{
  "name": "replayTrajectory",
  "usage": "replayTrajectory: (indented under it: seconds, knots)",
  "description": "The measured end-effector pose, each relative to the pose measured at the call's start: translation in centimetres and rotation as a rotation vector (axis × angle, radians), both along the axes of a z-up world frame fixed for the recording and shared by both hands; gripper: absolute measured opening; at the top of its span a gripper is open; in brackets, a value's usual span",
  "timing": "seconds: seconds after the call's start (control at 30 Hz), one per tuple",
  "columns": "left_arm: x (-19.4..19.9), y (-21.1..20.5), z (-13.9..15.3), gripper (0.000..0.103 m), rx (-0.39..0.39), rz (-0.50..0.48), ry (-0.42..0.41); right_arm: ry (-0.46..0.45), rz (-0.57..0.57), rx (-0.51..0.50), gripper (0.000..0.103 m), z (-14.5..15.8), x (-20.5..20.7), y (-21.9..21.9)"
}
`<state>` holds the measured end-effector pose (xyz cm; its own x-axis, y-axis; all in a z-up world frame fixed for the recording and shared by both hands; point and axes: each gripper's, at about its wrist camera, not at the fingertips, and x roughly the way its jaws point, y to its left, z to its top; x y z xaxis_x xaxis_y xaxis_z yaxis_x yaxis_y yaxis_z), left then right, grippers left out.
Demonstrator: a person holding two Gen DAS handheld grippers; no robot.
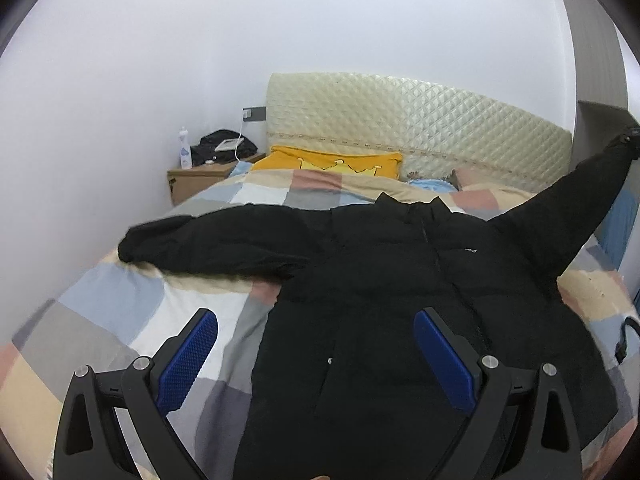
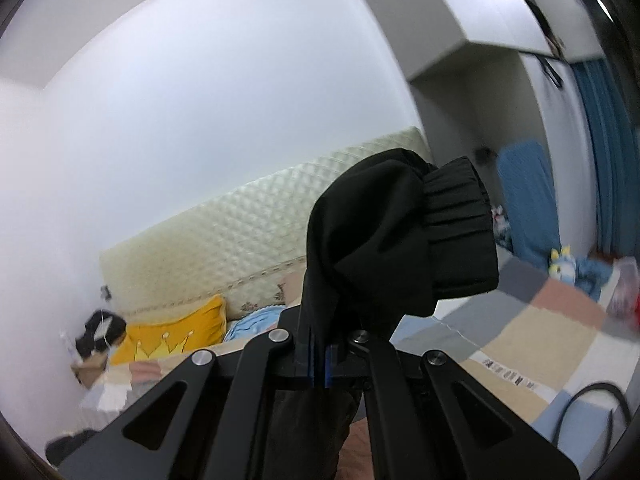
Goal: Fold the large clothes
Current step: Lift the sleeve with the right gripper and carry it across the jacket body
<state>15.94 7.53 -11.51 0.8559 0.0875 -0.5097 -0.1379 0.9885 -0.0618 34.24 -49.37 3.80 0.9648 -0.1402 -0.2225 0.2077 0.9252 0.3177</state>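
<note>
A large black puffer jacket (image 1: 400, 280) lies face up on the bed, zipper running down its middle. Its left sleeve (image 1: 208, 240) rests flat, stretched out to the left. Its right sleeve (image 1: 568, 200) is lifted up and to the right. My left gripper (image 1: 316, 320) is open, blue pads wide apart, hovering above the jacket's lower left front. My right gripper (image 2: 319, 364) is shut on the right sleeve near its ribbed cuff (image 2: 456, 232), holding it up in the air; it also shows at the right edge of the left wrist view (image 1: 630, 136).
The bed has a pastel checked cover (image 1: 120, 312) and a cream quilted headboard (image 1: 420, 116). A yellow pillow (image 1: 332, 164) lies at the head. A wooden nightstand (image 1: 200, 180) with a bottle stands left. A black cable (image 2: 588, 404) lies on the bed's right side. Blue curtains (image 2: 608, 152) hang at right.
</note>
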Motion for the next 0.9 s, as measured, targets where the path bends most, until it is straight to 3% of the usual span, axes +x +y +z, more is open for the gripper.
replayTrajectory:
  seconds: [0.17, 0.37, 0.63, 0.9]
  knots:
    - [-0.2, 0.2, -0.8, 0.1, -0.071, -0.093, -0.036, 0.001, 0.034, -0.062, 0.003, 1.7, 0.8, 6.3]
    - [0.3, -0.1, -1.9, 0.1, -0.052, -0.11, -0.022, -0.004, 0.091, -0.063, 0.004, 1.2, 1.9, 15.6]
    - [0.7, 2.7, -2.6, 0.1, -0.094, -0.048, 0.0, 0.013, 0.171, -0.079, 0.004, -3.0, 2.0, 25.6]
    - [1.0, 5.5, -3.0, 0.1, -0.108, 0.018, -0.006, 0.097, 0.316, -0.133, 0.006, -8.8, 3.1, 34.5]
